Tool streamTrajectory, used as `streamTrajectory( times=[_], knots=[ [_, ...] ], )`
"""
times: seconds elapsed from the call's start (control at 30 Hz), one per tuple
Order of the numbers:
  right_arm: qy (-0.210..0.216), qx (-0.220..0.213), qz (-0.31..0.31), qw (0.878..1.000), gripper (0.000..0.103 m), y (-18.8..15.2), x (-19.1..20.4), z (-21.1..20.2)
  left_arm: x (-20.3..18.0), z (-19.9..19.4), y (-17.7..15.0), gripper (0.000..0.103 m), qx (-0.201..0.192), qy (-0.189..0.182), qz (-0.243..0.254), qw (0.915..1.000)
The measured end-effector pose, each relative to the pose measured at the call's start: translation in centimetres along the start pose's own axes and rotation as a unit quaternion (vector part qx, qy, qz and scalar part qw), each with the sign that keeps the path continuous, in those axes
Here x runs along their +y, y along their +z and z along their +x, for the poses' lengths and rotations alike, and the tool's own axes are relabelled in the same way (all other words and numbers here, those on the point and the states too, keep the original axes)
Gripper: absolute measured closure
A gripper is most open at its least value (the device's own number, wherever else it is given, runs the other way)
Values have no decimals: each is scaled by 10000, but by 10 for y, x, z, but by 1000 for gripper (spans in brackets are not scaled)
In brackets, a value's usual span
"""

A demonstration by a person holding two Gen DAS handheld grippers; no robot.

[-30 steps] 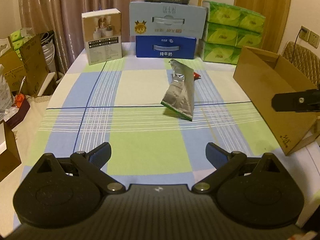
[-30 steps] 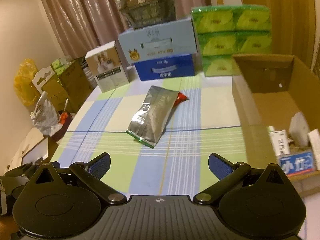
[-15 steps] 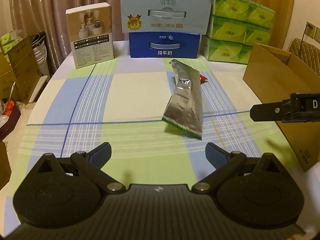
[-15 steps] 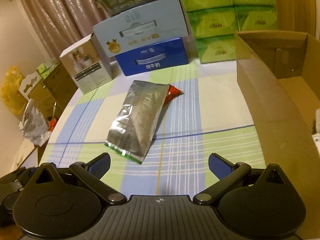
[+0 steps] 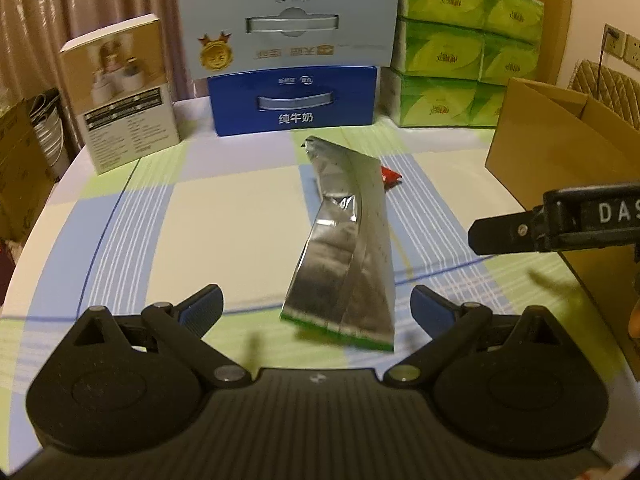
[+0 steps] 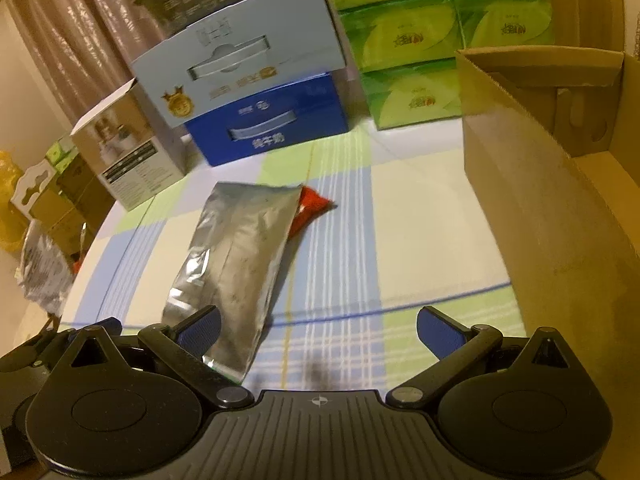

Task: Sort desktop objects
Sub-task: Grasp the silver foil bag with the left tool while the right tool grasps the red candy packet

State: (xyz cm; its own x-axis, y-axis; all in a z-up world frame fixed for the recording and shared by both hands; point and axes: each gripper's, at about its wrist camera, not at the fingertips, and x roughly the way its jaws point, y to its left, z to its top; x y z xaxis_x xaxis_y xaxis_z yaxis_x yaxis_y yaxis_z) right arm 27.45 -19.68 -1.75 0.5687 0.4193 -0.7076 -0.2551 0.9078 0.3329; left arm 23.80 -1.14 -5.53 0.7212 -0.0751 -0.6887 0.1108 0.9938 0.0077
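Observation:
A silver foil bag [image 5: 344,256] with a green bottom edge lies on the checked tablecloth; it also shows in the right wrist view [image 6: 236,264]. A small red packet [image 5: 390,176] lies partly under its far end and shows in the right wrist view too [image 6: 310,210]. My left gripper [image 5: 316,308] is open and empty, with the bag's near end between its fingers. My right gripper [image 6: 318,326] is open and empty, its left finger at the bag's near corner. The right gripper's black body [image 5: 560,224] reaches in from the right in the left wrist view.
An open cardboard box [image 6: 560,200] stands at the right, also in the left wrist view [image 5: 560,140]. At the back stand a blue milk carton box [image 5: 294,100], a light blue box [image 5: 288,28] on it, green tissue packs [image 5: 460,52] and a white product box [image 5: 120,92].
Both grippers have moved forward and down towards the foil bag, which now looks larger and lies between their fingers. The bag and red packet have not moved.

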Motion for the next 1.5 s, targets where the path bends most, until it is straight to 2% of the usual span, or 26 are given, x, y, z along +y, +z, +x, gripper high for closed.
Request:
streamTrajectory(
  times=[0.2,0.3,0.43,0.57,0.73,1.03,1.3,1.4,1.5],
  knots=[
    [-61,-33,144,9999,2,10,-7,11,-3,25,10,7,66,-69,191,9998],
    [-88,-51,179,9998,2,14,-9,16,-8,35,16,12,79,-108,316,9994],
    [-114,-62,265,9996,2,15,-14,20,-15,45,24,23,114,-202,432,9988],
    [-148,-25,244,9996,2,16,-15,26,-19,56,27,23,162,-189,505,9984],
    [-193,26,198,9996,2,14,-16,31,-19,65,29,42,290,-248,514,9979],
    [-207,28,108,9997,2,13,-15,29,-4,54,30,56,407,-234,257,9986],
    [-100,65,-54,9999,2,13,-5,36,41,36,28,60,378,207,-129,9990],
    [-89,47,-151,9998,2,14,0,40,52,37,26,56,313,266,-186,9990],
    [-103,16,-378,9992,2,16,7,45,53,38,24,51,299,376,-28,9988]
  ],
)
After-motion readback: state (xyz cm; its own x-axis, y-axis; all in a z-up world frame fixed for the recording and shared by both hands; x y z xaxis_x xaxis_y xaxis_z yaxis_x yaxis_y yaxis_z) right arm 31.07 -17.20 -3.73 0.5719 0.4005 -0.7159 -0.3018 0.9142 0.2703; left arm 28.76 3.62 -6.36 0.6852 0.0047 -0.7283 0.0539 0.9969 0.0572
